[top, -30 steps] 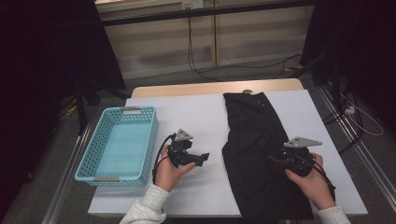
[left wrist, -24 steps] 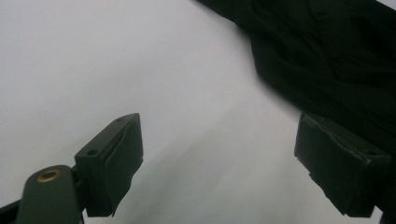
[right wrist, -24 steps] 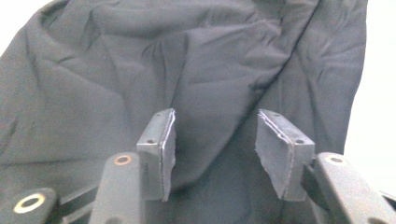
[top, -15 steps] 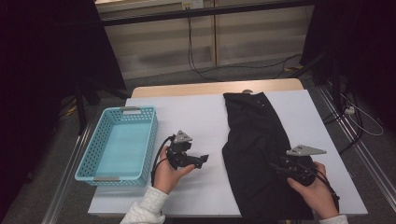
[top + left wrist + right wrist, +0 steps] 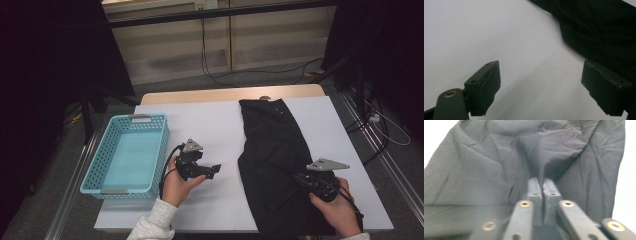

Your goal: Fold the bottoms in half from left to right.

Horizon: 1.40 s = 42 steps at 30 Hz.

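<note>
The right gripper (image 5: 543, 185) has just been closing, and its jaws are now pinched on a thin fold of the black garment (image 5: 486, 167) — cloth rises in a ridge straight ahead of the tips. In the high view the same garment (image 5: 272, 150) lies lengthwise on the white table (image 5: 210, 125), with the right gripper (image 5: 305, 181) over its near part.

The left gripper (image 5: 541, 85) hangs wide, nothing between the jaws; bare table under it, the garment's edge ahead and off to one side (well apart from the pads). In the high view the left gripper (image 5: 212, 171) has the blue basket (image 5: 125, 150) on its far side, away from the cloth.

Risks, as a judgement:
- Grip is on a small pinch, prob. one layer only. A fast lift could slip the fold out — thin fabric, narrow bite.
- If two layers are caught, pulling drags the whole piece instead of opening it.
- One-sided pull w/ the left gripper idle could slide the garment toward the table's edge or bunch it.
- Left jaws coming in low may snag the table cover, not the cloth.
</note>
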### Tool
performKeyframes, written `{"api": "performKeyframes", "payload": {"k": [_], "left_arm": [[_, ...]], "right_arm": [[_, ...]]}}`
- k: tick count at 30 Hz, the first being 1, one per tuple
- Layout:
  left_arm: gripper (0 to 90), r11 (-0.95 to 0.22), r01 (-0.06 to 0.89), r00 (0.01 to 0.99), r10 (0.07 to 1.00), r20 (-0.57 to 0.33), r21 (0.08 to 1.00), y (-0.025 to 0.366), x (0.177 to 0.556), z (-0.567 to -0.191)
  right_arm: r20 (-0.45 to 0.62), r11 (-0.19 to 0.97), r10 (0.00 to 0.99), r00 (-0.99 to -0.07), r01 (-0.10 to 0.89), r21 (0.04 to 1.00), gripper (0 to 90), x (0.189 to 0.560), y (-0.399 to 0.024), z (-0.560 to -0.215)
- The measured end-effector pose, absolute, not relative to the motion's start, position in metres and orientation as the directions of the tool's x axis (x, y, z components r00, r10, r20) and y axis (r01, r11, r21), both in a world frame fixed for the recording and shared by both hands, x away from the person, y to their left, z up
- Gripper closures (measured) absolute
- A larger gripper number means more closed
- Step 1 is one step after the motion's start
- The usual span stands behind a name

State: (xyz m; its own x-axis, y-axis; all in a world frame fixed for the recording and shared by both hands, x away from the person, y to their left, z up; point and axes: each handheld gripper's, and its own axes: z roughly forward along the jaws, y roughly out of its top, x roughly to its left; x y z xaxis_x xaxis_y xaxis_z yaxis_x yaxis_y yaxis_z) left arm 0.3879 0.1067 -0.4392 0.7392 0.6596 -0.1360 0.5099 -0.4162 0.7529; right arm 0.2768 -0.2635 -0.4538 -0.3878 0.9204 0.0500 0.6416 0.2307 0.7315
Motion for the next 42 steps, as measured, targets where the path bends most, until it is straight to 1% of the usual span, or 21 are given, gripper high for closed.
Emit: {"api": "performKeyframes", "payload": {"k": [2,8,9,10,11,13,15,16,17,18,20,25,28,31,35,36,37,38,39,41,42], "left_arm": [[15.8,-0.418,0.509,0.741,0.658,-0.136,0.753,0.107,0.388,-0.439],[15.7,-0.408,0.510,0.736,0.662,-0.140,0.757,0.109,0.389,-0.438],[15.7,-0.412,0.507,0.738,0.661,-0.135,0.757,0.109,0.389,-0.438],[15.7,-0.413,0.508,0.738,0.660,-0.136,0.756,0.109,0.389,-0.438],[15.7,-0.415,0.507,0.740,0.659,-0.135,0.755,0.109,0.389,-0.439],[15.7,-0.412,0.508,0.740,0.659,-0.138,0.756,0.108,0.389,-0.439],[15.8,-0.410,0.507,0.738,0.661,-0.136,0.758,0.107,0.389,-0.438],[15.7,-0.413,0.505,0.739,0.661,-0.132,0.757,0.107,0.388,-0.438],[15.7,-0.421,0.502,0.743,0.657,-0.128,0.755,0.107,0.389,-0.438],[15.7,-0.420,0.504,0.742,0.658,-0.130,0.755,0.107,0.389,-0.439],[15.7,-0.417,0.505,0.740,0.660,-0.130,0.756,0.107,0.388,-0.438],[15.5,-0.414,0.506,0.739,0.661,-0.132,0.756,0.106,0.389,-0.438],[15.5,-0.422,0.504,0.743,0.657,-0.128,0.754,0.107,0.389,-0.439],[15.6,-0.422,0.510,0.739,0.661,-0.132,0.750,0.106,0.389,-0.440],[15.6,-0.422,0.509,0.740,0.660,-0.130,0.750,0.107,0.390,-0.439],[15.6,-0.414,0.511,0.735,0.665,-0.133,0.753,0.107,0.390,-0.439],[15.5,-0.417,0.509,0.737,0.663,-0.132,0.753,0.108,0.390,-0.439],[15.5,-0.412,0.513,0.734,0.665,-0.136,0.753,0.109,0.390,-0.439],[15.5,-0.412,0.515,0.734,0.665,-0.137,0.752,0.109,0.391,-0.439],[15.6,-0.409,0.513,0.732,0.667,-0.136,0.754,0.110,0.391,-0.439],[15.5,-0.408,0.513,0.731,0.669,-0.135,0.755,0.111,0.392,-0.439]], "right_arm": [[0.071,0.225,0.914,-0.398,0.645,0.730,88.3,0.277,-0.265,-0.453],[0.107,0.188,0.916,-0.388,0.648,0.738,89.1,0.271,-0.285,-0.448],[0.107,0.188,0.916,-0.386,0.650,0.736,88.1,0.269,-0.291,-0.448],[0.107,0.188,0.916,-0.386,0.650,0.736,85.0,0.269,-0.294,-0.448],[0.099,0.193,0.919,-0.382,0.654,0.731,79.7,0.267,-0.298,-0.449],[0.057,0.206,0.933,-0.355,0.656,0.727,79.0,0.263,-0.305,-0.450],[0.067,0.194,0.935,-0.348,0.660,0.726,76.9,0.260,-0.309,-0.449],[0.055,0.198,0.937,-0.345,0.656,0.728,76.3,0.258,-0.309,-0.448],[0.048,0.205,0.936,-0.347,0.652,0.730,75.6,0.257,-0.308,-0.446],[0.046,0.208,0.934,-0.353,0.647,0.734,72.8,0.256,-0.306,-0.445],[0.046,0.216,0.927,-0.371,0.631,0.745,71.4,0.255,-0.300,-0.442],[0.057,0.241,0.904,-0.424,0.615,0.751,59.9,0.255,-0.277,-0.442],[0.061,0.274,0.876,-0.479,0.598,0.754,54.5,0.255,-0.263,-0.446],[0.062,0.282,0.863,-0.501,0.581,0.764,53.2,0.258,-0.254,-0.447],[0.040,0.342,0.828,-0.560,0.560,0.754,51.3,0.260,-0.237,-0.452],[0.046,0.347,0.821,-0.568,0.562,0.751,51.8,0.261,-0.234,-0.454],[0.045,0.356,0.818,-0.573,0.566,0.743,57.0,0.261,-0.232,-0.456],[0.031,0.390,0.808,-0.589,0.572,0.721,63.7,0.262,-0.229,-0.460],[0.025,0.393,0.805,-0.593,0.565,0.726,65.4,0.261,-0.229,-0.462],[0.047,0.383,0.801,-0.597,0.571,0.726,76.6,0.261,-0.230,-0.462],[0.044,0.389,0.799,-0.599,0.571,0.723,85.2,0.261,-0.231,-0.462]]}}
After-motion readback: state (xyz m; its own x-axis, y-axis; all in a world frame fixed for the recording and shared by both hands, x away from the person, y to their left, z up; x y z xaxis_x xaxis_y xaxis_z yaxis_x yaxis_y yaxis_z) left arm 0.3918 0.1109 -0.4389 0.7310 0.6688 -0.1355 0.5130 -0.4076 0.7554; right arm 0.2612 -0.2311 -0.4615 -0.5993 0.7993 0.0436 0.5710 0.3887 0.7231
